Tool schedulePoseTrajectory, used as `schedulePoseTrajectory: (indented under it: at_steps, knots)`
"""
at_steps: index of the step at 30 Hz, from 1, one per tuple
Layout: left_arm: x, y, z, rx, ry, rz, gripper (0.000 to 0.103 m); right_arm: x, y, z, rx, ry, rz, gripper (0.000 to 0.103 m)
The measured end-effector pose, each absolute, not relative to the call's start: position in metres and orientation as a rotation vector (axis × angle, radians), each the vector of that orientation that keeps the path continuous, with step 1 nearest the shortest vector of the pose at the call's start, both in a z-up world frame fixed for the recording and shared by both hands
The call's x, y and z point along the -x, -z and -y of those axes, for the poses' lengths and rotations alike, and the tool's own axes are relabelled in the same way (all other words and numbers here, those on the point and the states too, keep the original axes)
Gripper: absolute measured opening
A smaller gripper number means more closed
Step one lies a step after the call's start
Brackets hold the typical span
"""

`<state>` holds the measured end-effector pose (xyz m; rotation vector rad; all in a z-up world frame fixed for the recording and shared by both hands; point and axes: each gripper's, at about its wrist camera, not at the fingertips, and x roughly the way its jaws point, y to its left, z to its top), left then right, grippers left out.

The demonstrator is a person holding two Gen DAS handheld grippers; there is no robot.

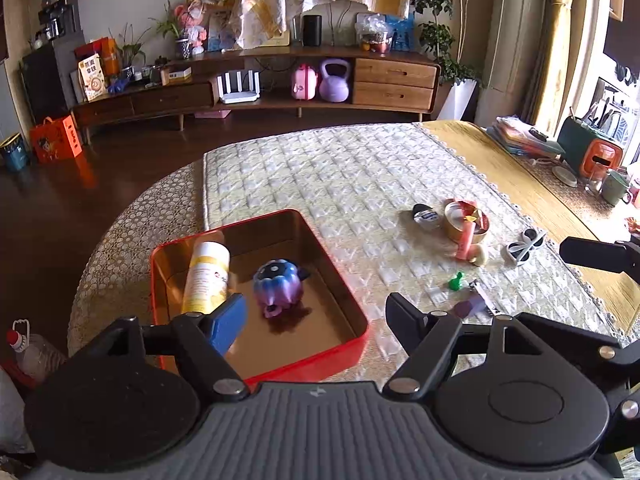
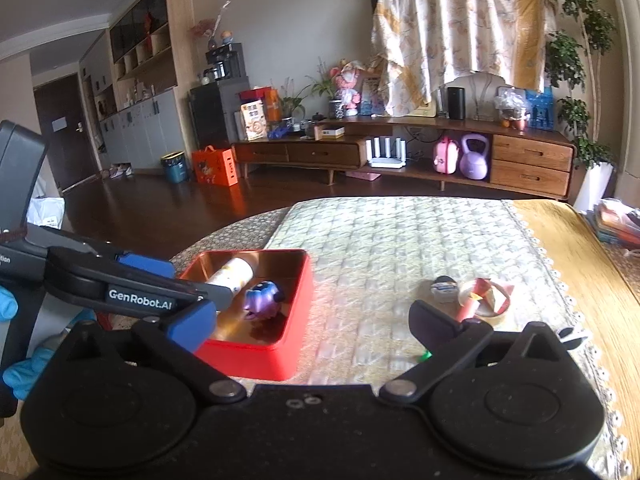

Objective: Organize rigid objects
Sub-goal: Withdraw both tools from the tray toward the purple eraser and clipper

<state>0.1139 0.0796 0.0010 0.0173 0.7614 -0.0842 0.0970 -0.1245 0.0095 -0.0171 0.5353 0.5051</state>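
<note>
A red tin tray (image 1: 344, 280) (image 2: 298, 320) sits on the quilted mat. In it lie a white and yellow bottle (image 1: 206, 276) (image 2: 236, 272) and a purple and blue toy (image 1: 278, 286) (image 2: 262, 296). My left gripper (image 1: 316, 316) is open and empty above the tray's near edge; it also shows in the right wrist view (image 2: 160, 280). My right gripper (image 2: 312, 326) is open and empty, just right of the tray. On the mat to the right lie a round tin (image 1: 466, 220) (image 2: 486, 298), a small dark jar (image 1: 426, 214) (image 2: 444, 286), a pink tube (image 1: 466, 242), a green piece (image 1: 456, 281), white sunglasses (image 1: 524, 246) and a purple block (image 1: 470, 306).
The table (image 1: 500, 152) ends at the far side and left, with dark floor beyond. At the far right stand books (image 1: 520, 136), a green and orange box (image 1: 588, 152) and a green mug (image 1: 614, 188). A water bottle (image 1: 34, 354) stands at the lower left.
</note>
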Motion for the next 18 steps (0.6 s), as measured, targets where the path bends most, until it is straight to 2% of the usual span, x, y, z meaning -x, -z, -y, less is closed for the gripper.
schedulePoseTrajectory:
  at_steps: [8, 18]
  knots:
    - [-0.103, 0.005, -0.047, -0.045, 0.108, -0.703, 0.081, -0.085, 0.01, 0.158, 0.038, -0.455, -0.539, 0.103]
    - [-0.117, 0.026, -0.01, -0.038, 0.174, -0.725, 0.082, -0.084, 0.041, 0.191, 0.105, -0.408, -0.557, 0.103]
